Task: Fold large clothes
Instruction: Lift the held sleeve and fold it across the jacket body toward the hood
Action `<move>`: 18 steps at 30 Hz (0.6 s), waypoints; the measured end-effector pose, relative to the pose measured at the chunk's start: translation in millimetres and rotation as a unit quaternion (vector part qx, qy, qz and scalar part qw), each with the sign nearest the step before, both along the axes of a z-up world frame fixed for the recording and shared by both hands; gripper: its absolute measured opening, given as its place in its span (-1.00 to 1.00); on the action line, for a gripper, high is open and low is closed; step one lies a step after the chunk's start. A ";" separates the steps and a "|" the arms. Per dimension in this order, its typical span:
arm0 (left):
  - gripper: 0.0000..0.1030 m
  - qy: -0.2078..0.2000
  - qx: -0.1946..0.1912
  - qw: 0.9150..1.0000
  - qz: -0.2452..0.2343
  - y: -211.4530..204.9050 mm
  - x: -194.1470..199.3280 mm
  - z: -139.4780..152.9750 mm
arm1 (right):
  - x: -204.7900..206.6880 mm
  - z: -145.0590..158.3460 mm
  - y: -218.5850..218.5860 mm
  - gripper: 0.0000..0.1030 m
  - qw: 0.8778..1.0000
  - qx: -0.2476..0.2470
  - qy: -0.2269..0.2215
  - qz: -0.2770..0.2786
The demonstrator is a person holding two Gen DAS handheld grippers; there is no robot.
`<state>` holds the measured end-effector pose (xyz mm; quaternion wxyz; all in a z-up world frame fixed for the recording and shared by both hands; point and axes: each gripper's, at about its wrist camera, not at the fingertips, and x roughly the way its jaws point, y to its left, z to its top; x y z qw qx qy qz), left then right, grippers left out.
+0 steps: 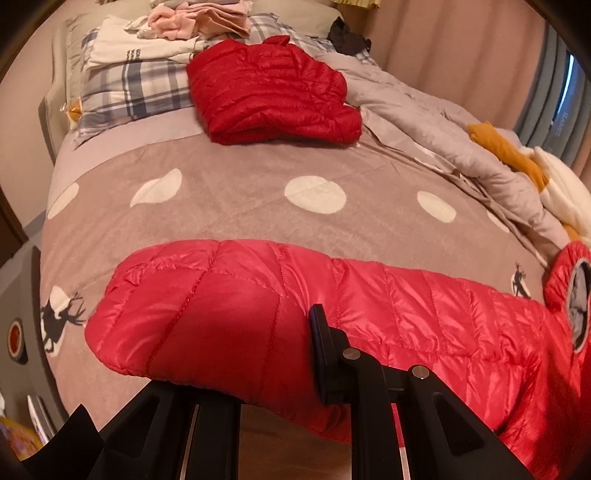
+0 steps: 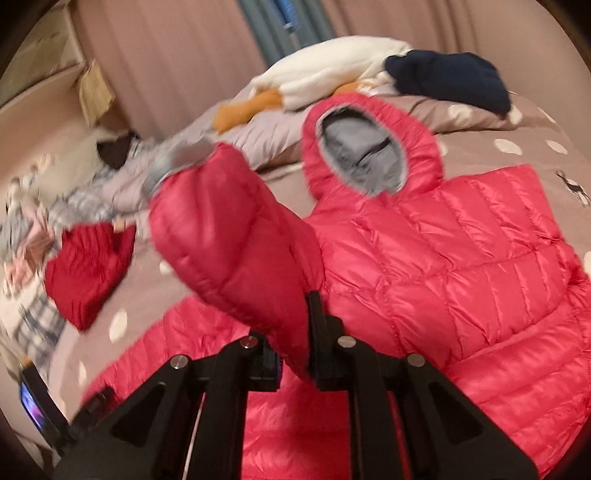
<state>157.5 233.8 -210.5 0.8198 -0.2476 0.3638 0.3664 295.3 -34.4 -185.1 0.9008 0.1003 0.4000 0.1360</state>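
Both jaws clamped on pink puffer jacket (image 2: 461,258), sleeve (image 2: 229,236) lifted, dotted bedspread (image 1: 240,206) open beyond

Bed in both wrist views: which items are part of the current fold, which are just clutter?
In play:
pink-red hooded puffer jacket
its sleeve, clamped by the right gripper
left gripper, gripping the jacket's edge

Lying about:
folded dark red jacket
plaid pillow
pink clothes pile
grey quilt
white and mustard garments
navy garment
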 end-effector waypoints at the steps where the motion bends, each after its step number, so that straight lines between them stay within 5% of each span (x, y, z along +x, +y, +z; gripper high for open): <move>1: -0.66 0.001 0.000 1.000 -0.001 0.4 -0.2 -0.1 | 0.7 -4.1 1.7 -0.68 1.000 -0.008 -0.003 -0.003; 10: -0.66 0.007 -0.007 1.000 0.005 1.5 2.0 -1.2 | 4.0 -8.4 7.7 -0.08 0.998 0.030 0.040 0.025; 15: -0.66 0.002 -0.016 1.000 0.014 2.7 3.0 0.7 | -21.1 13.6 7.3 0.46 0.996 0.036 -0.037 0.070; 18: -0.66 -0.001 -0.023 1.000 0.014 5.3 2.0 1.0 | -30.0 28.2 -0.5 0.47 0.996 0.007 -0.072 0.056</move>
